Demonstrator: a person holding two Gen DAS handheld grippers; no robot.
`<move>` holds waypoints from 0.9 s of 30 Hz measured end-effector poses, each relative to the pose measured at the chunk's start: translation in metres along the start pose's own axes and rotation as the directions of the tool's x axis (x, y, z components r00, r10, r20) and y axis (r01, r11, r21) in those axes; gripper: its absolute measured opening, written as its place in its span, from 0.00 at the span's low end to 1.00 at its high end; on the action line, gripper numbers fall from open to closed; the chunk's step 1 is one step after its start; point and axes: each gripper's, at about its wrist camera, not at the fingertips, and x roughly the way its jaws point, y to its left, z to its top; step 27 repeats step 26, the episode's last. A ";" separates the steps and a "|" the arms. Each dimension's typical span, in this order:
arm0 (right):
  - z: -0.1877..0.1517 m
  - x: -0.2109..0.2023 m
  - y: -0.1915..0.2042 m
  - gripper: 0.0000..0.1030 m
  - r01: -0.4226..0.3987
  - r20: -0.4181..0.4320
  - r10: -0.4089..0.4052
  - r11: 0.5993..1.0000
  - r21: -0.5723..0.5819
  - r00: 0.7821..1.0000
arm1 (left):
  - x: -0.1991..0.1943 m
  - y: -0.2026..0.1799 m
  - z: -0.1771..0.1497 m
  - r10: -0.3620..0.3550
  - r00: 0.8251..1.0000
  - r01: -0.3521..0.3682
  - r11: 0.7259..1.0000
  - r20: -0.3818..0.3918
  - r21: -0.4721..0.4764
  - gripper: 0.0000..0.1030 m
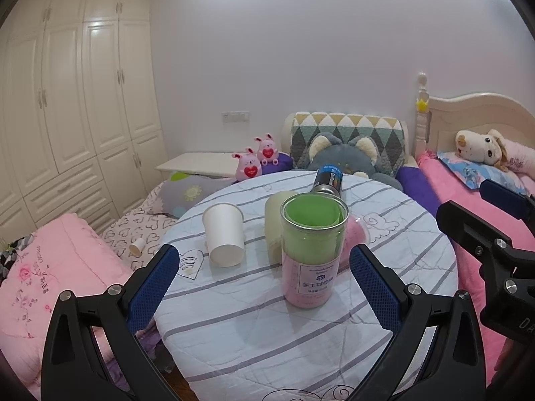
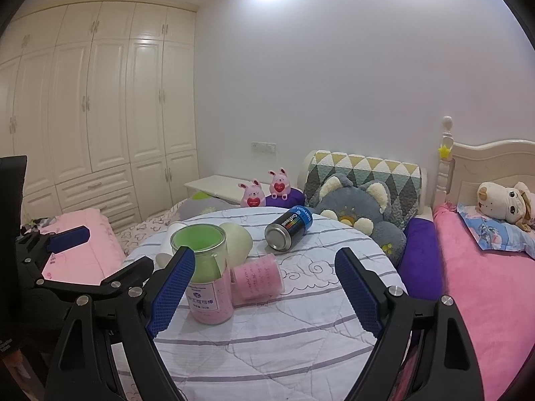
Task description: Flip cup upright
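Note:
A white paper cup (image 1: pixel 225 238) stands upside down on the round table (image 1: pixel 267 327), left of centre; in the right wrist view only a part of it (image 2: pixel 169 239) shows behind the jar. My left gripper (image 1: pixel 264 277) is open and empty, a short way in front of the cup and the jar. My right gripper (image 2: pixel 264 287) is open and empty, over the table's near side, with a pink cup (image 2: pixel 259 277) lying on its side between its fingers' line of sight. The right gripper also shows in the left wrist view (image 1: pixel 485 230) at the right.
A clear jar (image 1: pixel 314 250) with green and pink filling stands mid-table. A cream cup (image 1: pixel 276 224) lies behind it. A blue can (image 2: pixel 289 229) lies on its side at the far edge. Beds, pink quilts and plush toys (image 2: pixel 361 210) surround the table.

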 end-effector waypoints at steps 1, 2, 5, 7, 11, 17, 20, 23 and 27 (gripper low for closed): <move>0.000 0.001 0.000 0.85 -0.001 -0.002 0.001 1.000 0.000 1.000 | 0.001 0.000 0.000 0.001 1.000 -0.001 1.000 0.000 0.001 1.00; 0.000 0.001 0.000 0.85 0.000 -0.003 0.000 1.000 -0.001 1.000 | 0.001 -0.001 0.001 0.003 1.000 -0.003 1.000 0.000 0.002 1.00; 0.000 0.003 -0.001 0.85 -0.001 -0.006 0.001 1.000 0.003 1.000 | 0.001 0.000 0.001 0.006 1.000 -0.006 1.000 0.012 -0.004 1.00; 0.000 0.003 -0.001 0.85 -0.002 -0.006 0.002 1.000 0.003 1.000 | 0.001 0.002 0.001 -0.001 1.000 0.001 1.000 0.015 -0.015 1.00; 0.000 0.004 -0.002 0.85 0.000 -0.009 0.000 1.000 0.001 1.000 | 0.001 0.003 0.002 0.000 1.000 0.000 1.000 0.024 -0.020 1.00; 0.001 0.006 -0.002 0.85 0.001 -0.012 -0.001 1.000 -0.002 1.000 | 0.004 0.005 0.002 -0.001 1.000 0.001 1.000 0.014 -0.019 1.00; 0.001 0.008 -0.001 0.85 0.001 -0.016 -0.001 1.000 -0.004 1.000 | 0.006 0.005 0.003 0.000 1.000 0.001 1.000 0.009 -0.015 1.00; 0.001 0.011 0.000 0.85 0.002 -0.024 -0.002 1.000 -0.006 1.000 | 0.008 0.007 0.003 -0.008 1.000 0.008 1.000 0.002 -0.008 1.00; 0.001 0.015 0.000 0.85 0.013 -0.038 -0.014 1.000 -0.006 0.999 | 0.013 0.011 0.003 -0.028 1.000 0.028 1.000 -0.012 -0.012 1.00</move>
